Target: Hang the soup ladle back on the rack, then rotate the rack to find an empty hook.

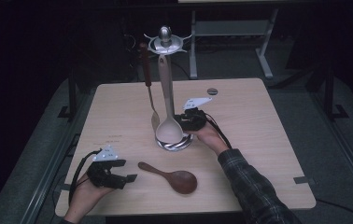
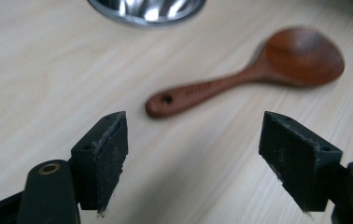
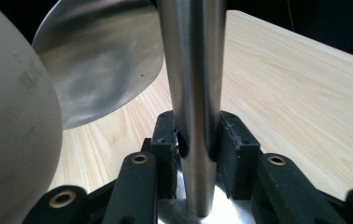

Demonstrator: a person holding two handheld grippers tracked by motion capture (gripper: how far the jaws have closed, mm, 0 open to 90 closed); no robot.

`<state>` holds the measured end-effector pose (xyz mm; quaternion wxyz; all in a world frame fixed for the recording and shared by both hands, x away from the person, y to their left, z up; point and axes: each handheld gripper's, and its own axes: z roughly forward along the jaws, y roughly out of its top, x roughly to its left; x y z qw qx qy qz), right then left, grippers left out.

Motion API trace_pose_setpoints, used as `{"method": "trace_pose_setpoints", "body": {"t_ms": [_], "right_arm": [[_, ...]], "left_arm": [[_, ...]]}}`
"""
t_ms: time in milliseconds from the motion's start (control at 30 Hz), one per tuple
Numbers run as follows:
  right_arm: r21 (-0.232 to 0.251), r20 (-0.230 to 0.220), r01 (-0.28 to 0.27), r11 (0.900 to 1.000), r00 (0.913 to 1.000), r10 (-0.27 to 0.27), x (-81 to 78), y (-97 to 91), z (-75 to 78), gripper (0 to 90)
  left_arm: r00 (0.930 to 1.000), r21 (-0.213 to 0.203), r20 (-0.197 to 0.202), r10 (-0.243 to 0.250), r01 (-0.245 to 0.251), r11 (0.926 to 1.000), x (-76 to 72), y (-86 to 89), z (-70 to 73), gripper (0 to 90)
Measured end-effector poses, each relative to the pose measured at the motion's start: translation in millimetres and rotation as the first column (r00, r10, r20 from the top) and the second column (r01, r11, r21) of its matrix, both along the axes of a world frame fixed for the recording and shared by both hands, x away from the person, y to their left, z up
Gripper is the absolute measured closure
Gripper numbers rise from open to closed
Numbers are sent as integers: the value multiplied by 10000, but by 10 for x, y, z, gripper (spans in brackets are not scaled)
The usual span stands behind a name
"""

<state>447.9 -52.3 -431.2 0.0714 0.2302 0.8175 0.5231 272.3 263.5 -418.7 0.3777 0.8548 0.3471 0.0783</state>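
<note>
Right gripper view has the right gripper [image 3: 197, 140] pinching the polished steel stand pole [image 3: 193, 70] low down. Near the table's front edge, the left gripper [image 2: 193, 158] gapes before the dark wooden rice spoon [image 2: 254, 77]; stiff, light, probably best grasped mid-handle

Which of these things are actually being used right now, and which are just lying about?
In use:
- tall steel utensil stand, its pole clamped by the right hand-held gripper
- brown wooden spoon lying flat, in front of the open left hand-held gripper

Just there:
- pale ladle and red-handled utensil hanging on the stand
- small dark disc near the table's far edge
</note>
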Motion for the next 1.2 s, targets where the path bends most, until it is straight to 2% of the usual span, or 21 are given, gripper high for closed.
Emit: {"method": "trace_pose_setpoints", "body": {"t_ms": [233, 400, 467, 533, 567, 600, 633, 700, 800, 933, 1000, 1200], "right_arm": [[-308, 259, 61, 9995, 9997, -53, -28, 18, 17, 712], [-355, 267, 75, 9993, 9996, -66, -29, 19, 20, 712], [-322, 236, 45, 9995, 9997, -37, -25, 16, 17, 712], [-306, 210, 37, 9995, 9998, -31, -25, 15, 17, 711], [-322, 212, 53, 9995, 9998, -46, -24, 17, 18, 711], [-322, 212, 53, 9995, 9998, -46, -24, 17, 18, 711], [-332, 200, 67, 9994, 9998, -60, -26, 18, 19, 712], [-345, 207, 81, 9994, 9998, -74, -27, 19, 20, 712], [-328, 192, 75, 9994, 9998, -69, -27, 18, 19, 712], [-330, 189, 80, 9994, 9998, -73, -28, 18, 19, 712], [-342, 198, 91, 9994, 9998, -84, -29, 19, 19, 713], [-405, 301, 124, 9991, 9995, -112, -31, 25, 22, 715]], "left_arm": [[9997, -577, -205, 164, -175, 9982, 160, -21, 291, 266], [9999, -942, 124, 46, -34, 9956, 293, -48, 578, 349], [9995, -862, 267, -138, 160, 9961, 346, -69, 708, 419], [9987, -844, 443, -252, 289, 9960, 396, -95, 841, 449], [9982, -861, 527, -298, 342, 9957, 417, -110, 909, 516], [9976, -863, 626, -291, 345, 9957, 437, -120, 978, 516], [9972, -876, 686, -291, 351, 9955, 458, -137, 1047, 554], [9951, -915, 829, -538, 614, 9939, 499, -167, 1183, 642], [9925, -913, 1034, -652, 747, 9930, 570, -214, 1393, 771], [9864, -659, 1460, -761, 864, 9941, 660, -258, 1671, 896], [9850, -722, 1504, -846, 963, 9927, 700, -272, 1785, 897], [9744, -699, 1990, -1046, 1206, 9902, 812, -360, 2199, 898]]}}
